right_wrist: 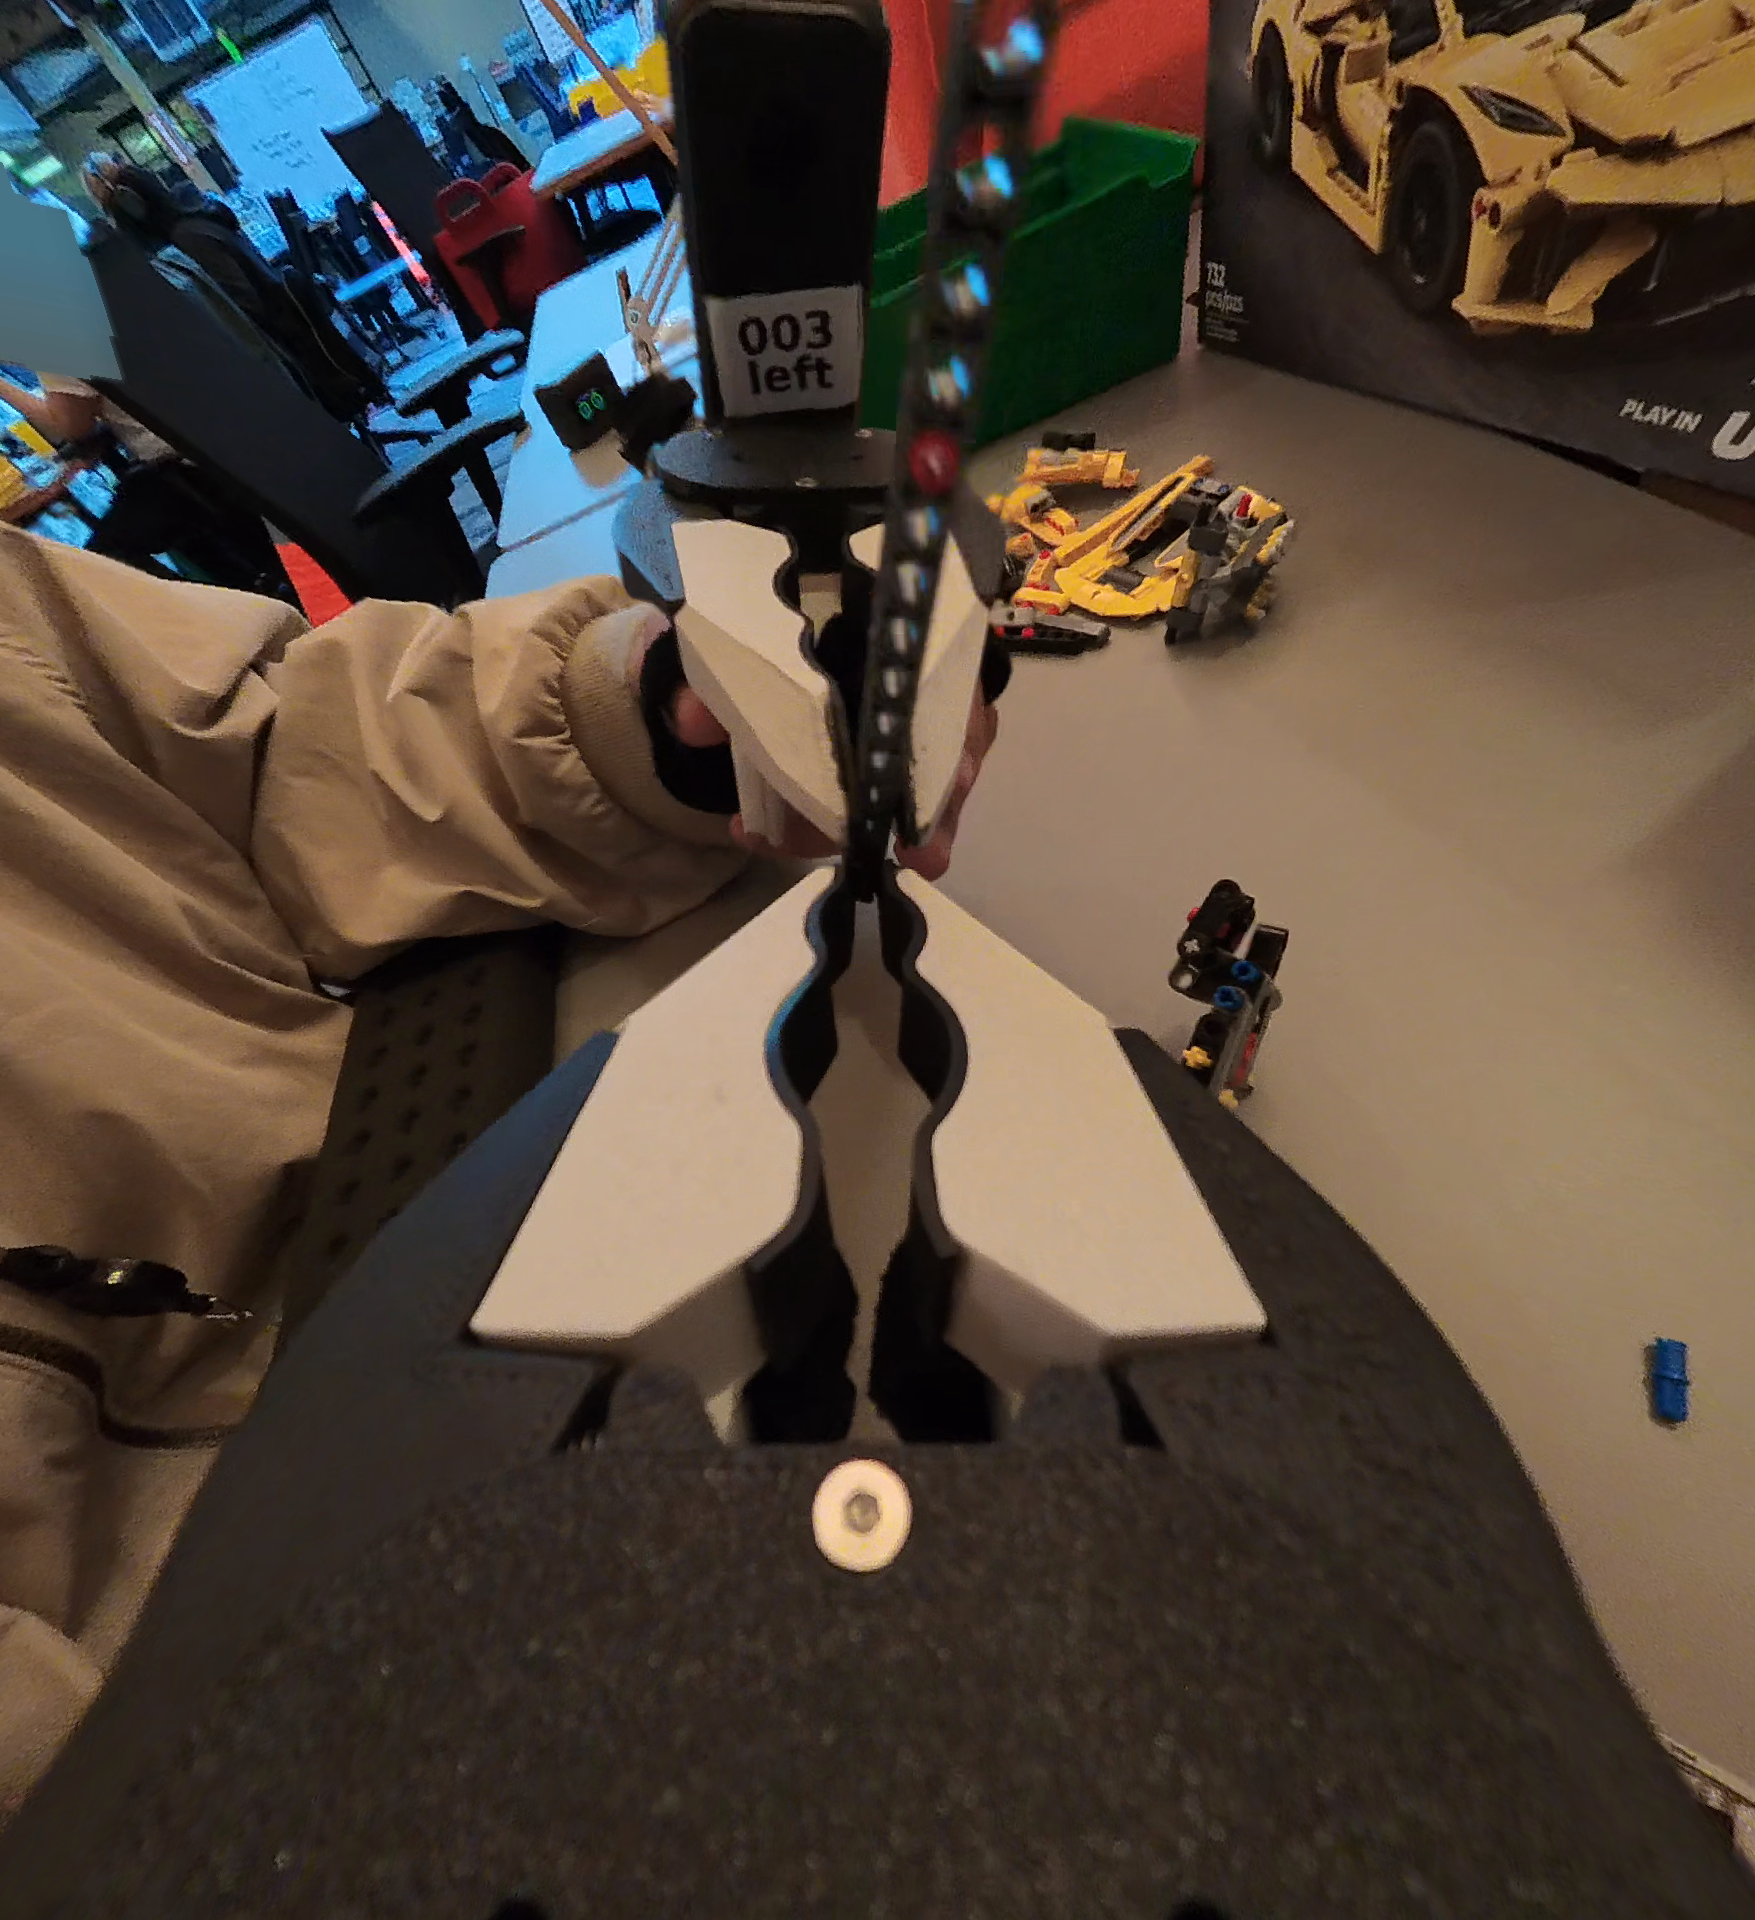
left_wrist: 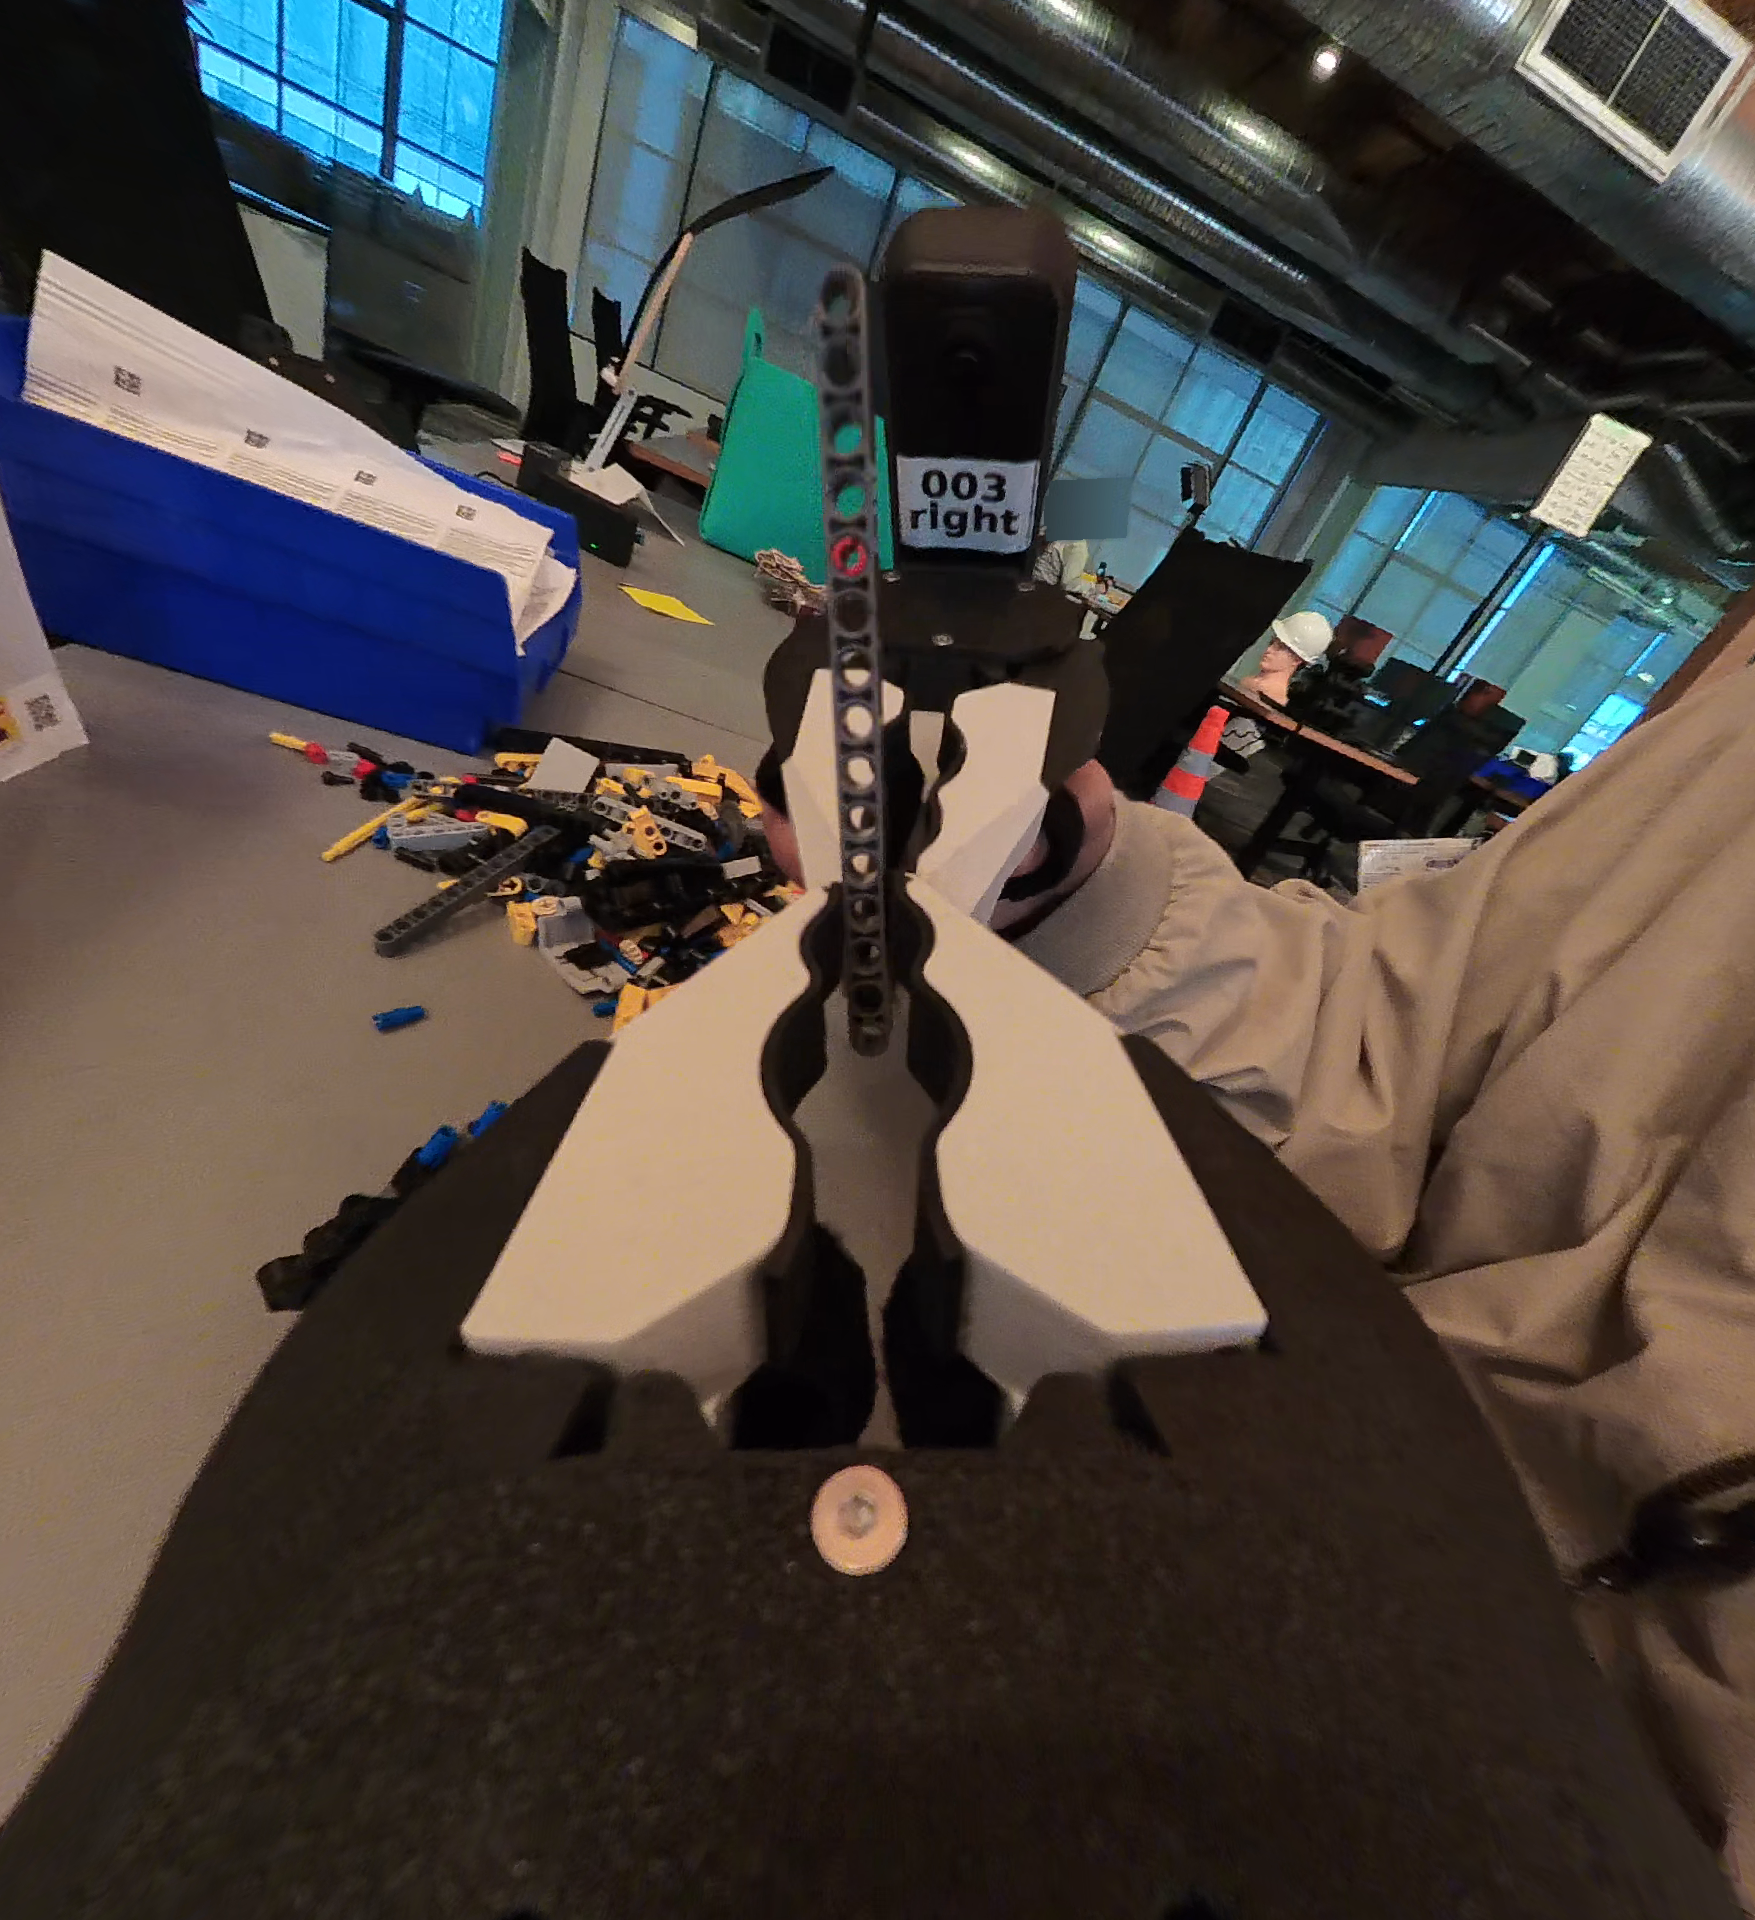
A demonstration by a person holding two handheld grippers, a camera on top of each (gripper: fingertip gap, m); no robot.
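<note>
A long dark grey beam with holes (left_wrist: 857, 727) stands upright between my two grippers, with a red pin (left_wrist: 849, 556) in one hole. My left gripper (left_wrist: 868, 891) is shut on the beam's lower part. My right gripper (right_wrist: 866, 878) faces it tip to tip and is closed on the beam's lowest end (right_wrist: 868, 873). In the right wrist view the beam (right_wrist: 914, 582) runs up through the left gripper's fingers (right_wrist: 748, 675). In the left wrist view the right gripper's fingers (left_wrist: 998, 769) show just behind the beam. A person's hands in beige sleeves hold both grippers.
A pile of yellow, black and grey pieces (left_wrist: 603, 831) lies beyond on the grey table (left_wrist: 125, 1039), before a blue bin (left_wrist: 281, 603) of booklets. A yellow part-built model (right_wrist: 1133, 551), a small black sub-assembly (right_wrist: 1226, 987), a loose blue pin (right_wrist: 1668, 1377), a green bin (right_wrist: 1091, 281) and a boxed set (right_wrist: 1527, 260) lie right. The loose blue pin (right_wrist: 1668, 1377) is about equally far from each gripper, around 20 cm.
</note>
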